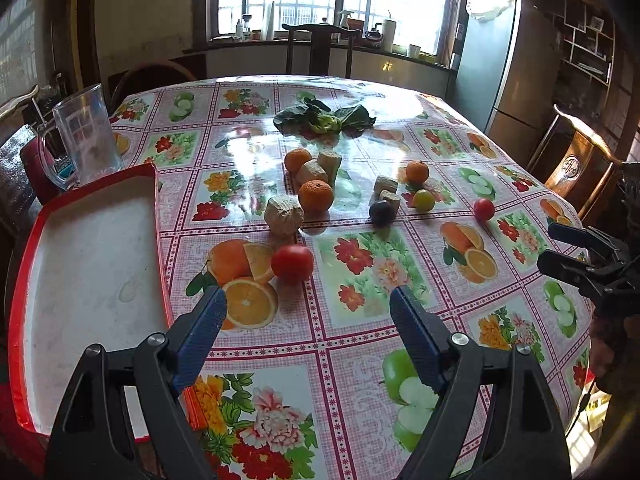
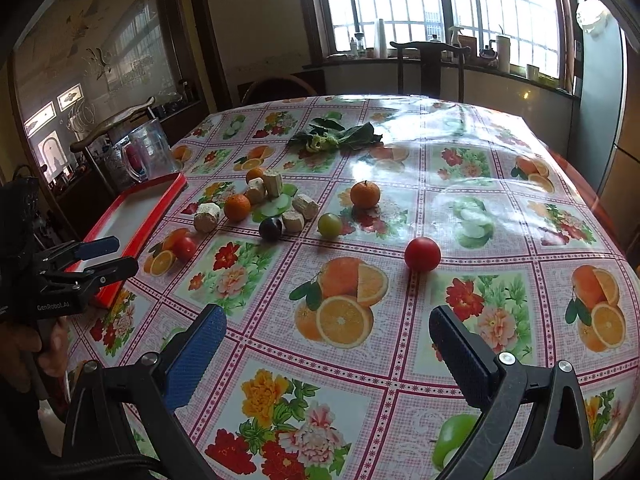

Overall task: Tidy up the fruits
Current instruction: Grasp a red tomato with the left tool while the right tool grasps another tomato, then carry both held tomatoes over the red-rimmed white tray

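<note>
A red-rimmed white tray (image 1: 36, 240) lies at the table's left edge, with nothing in it; it also shows in the right wrist view (image 2: 132, 204). Loose on the flowered cloth lie three oranges (image 1: 315, 195), two red tomatoes (image 1: 292, 263) (image 2: 422, 254), a dark plum (image 1: 381, 212), a green-yellow fruit (image 1: 423, 199) and several beige chunks (image 1: 284, 216). My left gripper (image 1: 308, 304) is open and empty, just short of the near tomato. My right gripper (image 2: 326, 322) is open and empty, a little short of the other tomato.
Leafy greens (image 1: 324, 118) lie toward the far side of the table. A clear plastic jug (image 1: 86, 132) stands behind the tray. Chairs stand around the table, and a fridge (image 1: 504, 68) is at the far right.
</note>
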The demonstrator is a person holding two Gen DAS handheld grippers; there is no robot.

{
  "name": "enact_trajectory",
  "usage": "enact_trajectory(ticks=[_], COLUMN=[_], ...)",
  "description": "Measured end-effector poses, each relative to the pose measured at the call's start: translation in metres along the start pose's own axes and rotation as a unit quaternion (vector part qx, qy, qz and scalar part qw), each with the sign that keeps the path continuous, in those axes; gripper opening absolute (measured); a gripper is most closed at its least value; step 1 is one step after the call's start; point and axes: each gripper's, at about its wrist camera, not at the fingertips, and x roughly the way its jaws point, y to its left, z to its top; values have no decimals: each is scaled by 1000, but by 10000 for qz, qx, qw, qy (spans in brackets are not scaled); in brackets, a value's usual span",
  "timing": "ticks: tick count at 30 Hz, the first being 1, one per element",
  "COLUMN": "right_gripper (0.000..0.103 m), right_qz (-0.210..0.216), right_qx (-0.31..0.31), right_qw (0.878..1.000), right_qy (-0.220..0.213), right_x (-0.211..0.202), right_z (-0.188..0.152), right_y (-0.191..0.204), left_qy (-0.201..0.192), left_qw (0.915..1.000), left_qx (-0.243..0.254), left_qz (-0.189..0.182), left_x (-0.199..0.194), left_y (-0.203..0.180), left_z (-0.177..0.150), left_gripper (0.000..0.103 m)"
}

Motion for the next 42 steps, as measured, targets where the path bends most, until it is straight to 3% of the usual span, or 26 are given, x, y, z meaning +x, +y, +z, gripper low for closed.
enact_trajectory(ticks=[5, 12, 18, 21, 22, 23, 24, 26, 42], right_gripper=[100, 81, 61, 50, 46, 34, 33, 33, 32], right_qz=[-100, -408, -433, -529, -598, -671, -686, -645, -4], right_qx=[79, 344, 581, 514, 470, 433, 422, 480, 193], right_qw=[9999, 9985, 9968, 9967, 9966, 9962, 9961, 9960, 9996], right_qy=[-83, 153, 332, 337, 331, 349, 365, 378, 199], right_x=[19, 61, 89, 95, 96, 96, 95, 93, 46], right_z=[15, 34, 37, 36, 35, 35, 35, 35, 19], right_y=[-14, -43, -62, -63, -62, -62, -62, -61, 15], left_qy=[117, 362, 671, 601, 592, 589, 588, 589, 319], left_qw=[9999, 9992, 9977, 9982, 9982, 9983, 9983, 9982, 9990], left_qx=[27, 45, -41, 16, 13, 16, 27, 21, -48], left_qz=[120, 155, 28, 37, 12, -17, -54, -114, -304], left_x=[23, 56, 80, 81, 81, 81, 81, 81, 37], left_y=[6, 11, 15, 13, 13, 13, 13, 13, 18], left_z=[9, 17, 15, 14, 15, 15, 16, 17, 5], left_gripper=[84, 79, 60, 55, 50, 42, 38, 32, 32])
